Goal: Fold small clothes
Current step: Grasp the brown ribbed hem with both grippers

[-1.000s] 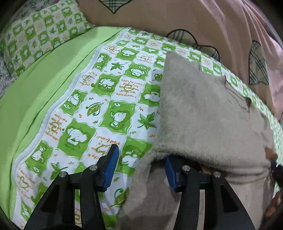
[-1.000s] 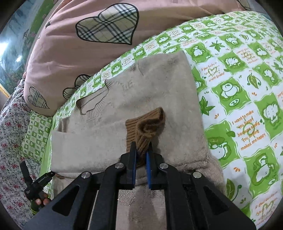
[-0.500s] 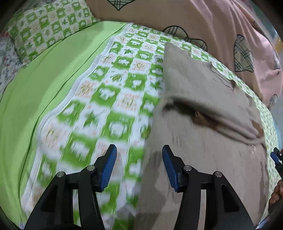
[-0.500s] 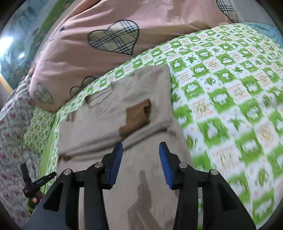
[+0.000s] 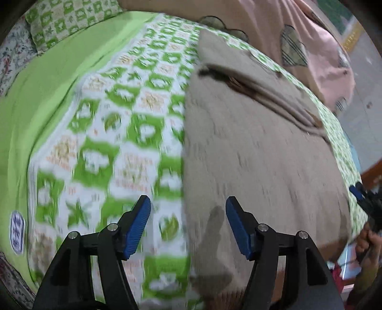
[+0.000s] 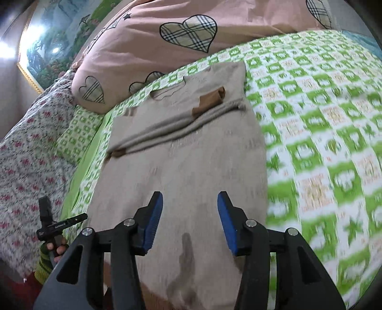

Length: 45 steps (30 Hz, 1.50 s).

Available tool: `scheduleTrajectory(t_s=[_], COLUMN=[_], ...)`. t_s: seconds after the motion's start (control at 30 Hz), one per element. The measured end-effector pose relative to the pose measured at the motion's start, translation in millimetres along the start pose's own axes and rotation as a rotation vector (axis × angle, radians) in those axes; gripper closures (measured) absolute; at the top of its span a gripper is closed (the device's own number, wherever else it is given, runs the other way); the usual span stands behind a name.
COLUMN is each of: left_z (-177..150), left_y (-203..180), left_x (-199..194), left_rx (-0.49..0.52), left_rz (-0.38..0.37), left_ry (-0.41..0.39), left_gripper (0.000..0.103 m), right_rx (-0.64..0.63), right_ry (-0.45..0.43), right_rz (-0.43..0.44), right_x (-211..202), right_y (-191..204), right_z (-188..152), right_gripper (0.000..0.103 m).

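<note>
A beige knitted sweater [image 6: 181, 167] lies flat on the bed, spread over a green-and-white checked sheet [image 6: 322, 124], with both sleeves folded across its chest so that a brown cuff [image 6: 212, 99] rests near the right edge and another brown cuff [image 6: 118, 153] peeks out at the left edge. The neckline points toward a pink quilt with plaid hearts [image 6: 167, 45] heaped at the far end of the bed. The right gripper [image 6: 189, 223] hangs over the lower body of the sweater; its jaws are opening and nothing sits between the blue pads, the fabric lying beneath them and apart from them, with the gripper's shadow falling on the knit. The left gripper [image 5: 188, 225] hovers at the sweater's [image 5: 257, 152] left side edge, so that one pad is over the checked sheet [image 5: 114, 133] and the other over the beige knit; its jaws are also opening and hold nothing, the edge of the garment running roughly under the gap. In the left view the folded sleeves form a ridge well ahead of the jaws. A plain green sheet [image 5: 47, 90] borders the checked one, and a checked pillow [image 5: 71, 21] lies beyond it. Both views are blurred in the foreground.
</note>
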State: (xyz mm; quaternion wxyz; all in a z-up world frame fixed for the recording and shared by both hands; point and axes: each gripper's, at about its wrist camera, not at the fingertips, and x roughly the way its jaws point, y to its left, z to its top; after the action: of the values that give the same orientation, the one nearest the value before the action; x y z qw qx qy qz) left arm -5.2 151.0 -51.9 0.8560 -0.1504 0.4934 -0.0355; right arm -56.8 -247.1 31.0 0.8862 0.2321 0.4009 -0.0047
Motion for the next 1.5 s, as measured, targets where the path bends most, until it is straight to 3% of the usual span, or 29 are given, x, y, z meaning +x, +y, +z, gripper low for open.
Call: scheduleTrajectory(t_s=[0.33,0.5,0.57,0.7,0.73,0.77,0.8,0.83,0.87,0.97,1.07,1.27,1.4,1.5], left_z=[-60,-78,-79,-79,-76,-76,-78,-79,-79,-78,-80,-82,-86,-83], left_y=[-22,-30,-31,-30,-31,-28,-24,-24,-22,-16,-12,-1,-6,-8], left_x=[-13,-15,-16,-15,-14,-14,-14,-12,-13,-19,-20,-8,-16,-30], left_rx=[0.054,0.102,0.109,0.107,0.109,0.113,0.115,0.119,0.121,0.105,0.098,0.031,0.073,0.070], left_rz=[-0.211,-0.265,-0.275,-0.301,-0.307,-0.319,-0.322,-0.306,-0.296,-0.312,-0.313,-0.372,-0.349,-0.354], left_ry=[0.055,0.066,0.070,0.079,0.081,0.088,0.101,0.105,0.103,0.083,0.081,0.136,0.092,0.044], left_gripper=[0.038,0.038,0.038,0.039,0.047,0.063,0.070,0.084,0.087,0.093,0.093,0.088,0.095,0.096], right_rx=[0.058,0.068,0.055,-0.002,0.005,0.014,0.013,0.001,-0.002,0.036,0.025,0.039,0.027,0.054], right_ry=[0.085,0.149,0.183,0.207,0.202,0.195,0.191,0.187,0.188,0.158,0.137,0.231,0.202,0.151], right_rz=[0.046,0.111,0.182,0.236,0.252,0.266,0.266,0.240,0.216,0.246,0.279,0.267,0.274,0.326], right_x=[-43,-45,-37,-18,-16,-15,-15,-15,-16,-25,-31,-8,-16,-28], right_y=[-35,-44,-39,-22,-22,-22,-23,-23,-26,-36,-36,-35,-34,-36], right_z=[-56,-83,-91,-101,-101,-101,-101,-101,-102,-100,-98,-100,-101,-97], right_gripper=[0.054,0.054,0.054,0.054,0.054,0.054,0.060,0.083,0.094,0.093,0.093,0.090,0.093,0.093])
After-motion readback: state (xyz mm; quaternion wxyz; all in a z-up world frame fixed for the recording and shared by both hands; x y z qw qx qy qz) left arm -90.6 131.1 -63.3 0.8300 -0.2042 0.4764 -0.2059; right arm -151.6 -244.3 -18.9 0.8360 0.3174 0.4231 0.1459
